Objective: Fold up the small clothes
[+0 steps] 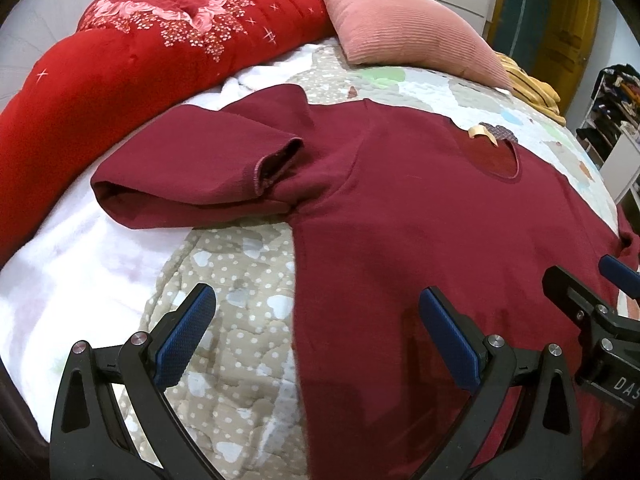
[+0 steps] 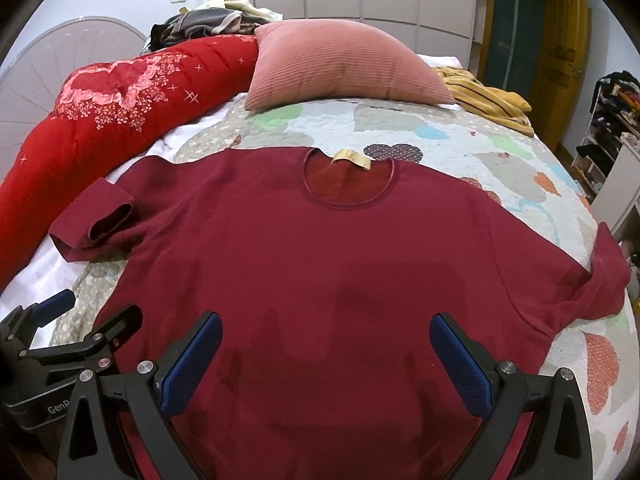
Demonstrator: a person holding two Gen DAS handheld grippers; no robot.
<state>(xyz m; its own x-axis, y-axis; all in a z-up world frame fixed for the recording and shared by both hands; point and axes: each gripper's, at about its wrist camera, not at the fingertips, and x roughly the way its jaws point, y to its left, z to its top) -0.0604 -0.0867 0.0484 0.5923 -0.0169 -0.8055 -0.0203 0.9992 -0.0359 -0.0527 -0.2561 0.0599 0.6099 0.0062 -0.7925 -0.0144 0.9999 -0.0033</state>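
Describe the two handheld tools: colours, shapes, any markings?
Both match. The left tool and right tool each have matte black, triangular cut-out arms with round silver pivot pins, ending in two flat fingers faced with blue textured pads. White lettering shows on each body seen from the other camera, only partly readable: "DA" and "Gen". No cables, hands or sleeves visible.

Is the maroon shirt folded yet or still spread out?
Spread flat: the maroon shirt lies open, neckline up; only its left sleeve is doubled back.

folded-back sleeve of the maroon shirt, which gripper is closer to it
Left. The left gripper hovers open over the shirt's side edge, just below the folded-back sleeve. The right gripper is open over the shirt's middle, farther away.
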